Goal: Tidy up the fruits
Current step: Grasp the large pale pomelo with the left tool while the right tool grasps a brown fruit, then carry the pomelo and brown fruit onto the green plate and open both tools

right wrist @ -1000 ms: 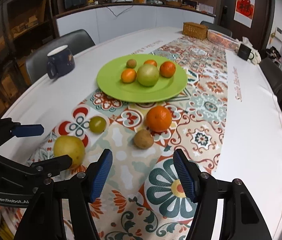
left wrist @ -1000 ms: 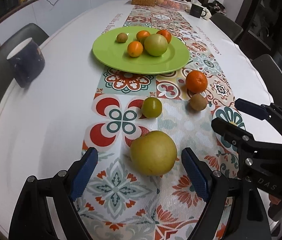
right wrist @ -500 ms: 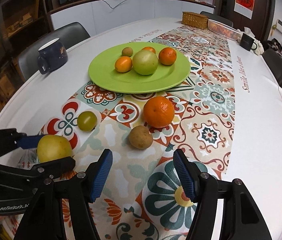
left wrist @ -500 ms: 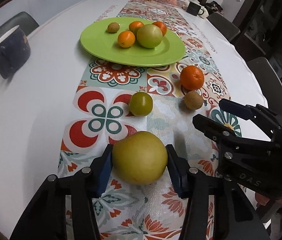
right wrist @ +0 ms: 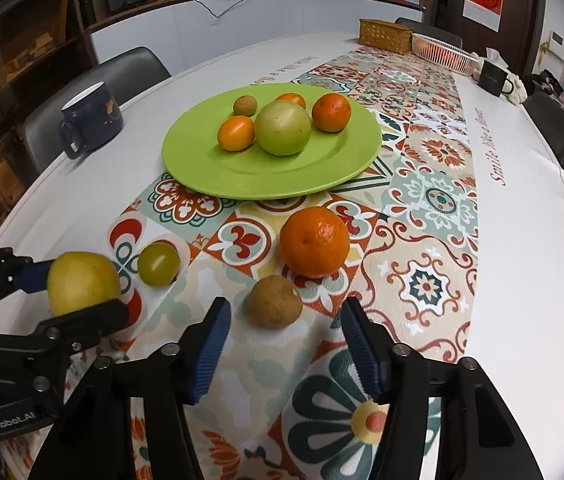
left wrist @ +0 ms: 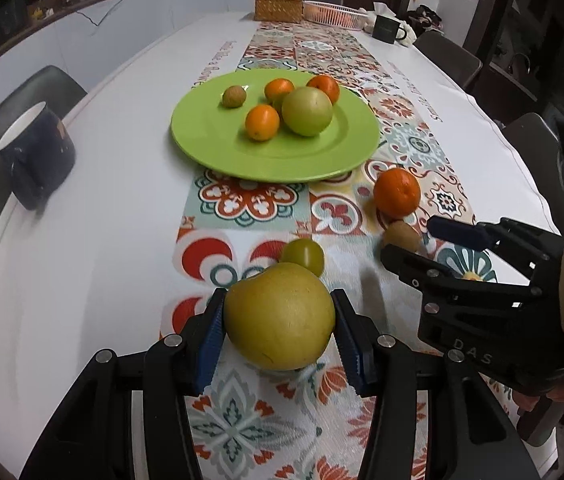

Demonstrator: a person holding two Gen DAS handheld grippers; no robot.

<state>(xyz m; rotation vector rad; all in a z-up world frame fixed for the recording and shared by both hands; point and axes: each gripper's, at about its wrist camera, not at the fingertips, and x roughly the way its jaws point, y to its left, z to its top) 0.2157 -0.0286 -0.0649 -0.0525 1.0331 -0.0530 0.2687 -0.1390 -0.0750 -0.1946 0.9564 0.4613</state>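
White table (right wrist: pixel 522 280) with patterned runner (right wrist: pixel 422 208), green plate (right wrist: pixel 218 176)

A navy mug (right wrist: pixel 92 117) sits left; wicker box (right wrist: pixel 386 35) stands far back.

My left camera sits low over the table's near end, looking along its fingers (left wrist: pixel 210 332) toward the plate (left wrist: pixel 218 148), close to the runner (left wrist: pixel 242 432). My right camera looks the same way from just beside it, perhaps slightly higher. Both share the plate, the mug (right wrist: pixel 92 118), and each other's gripper.
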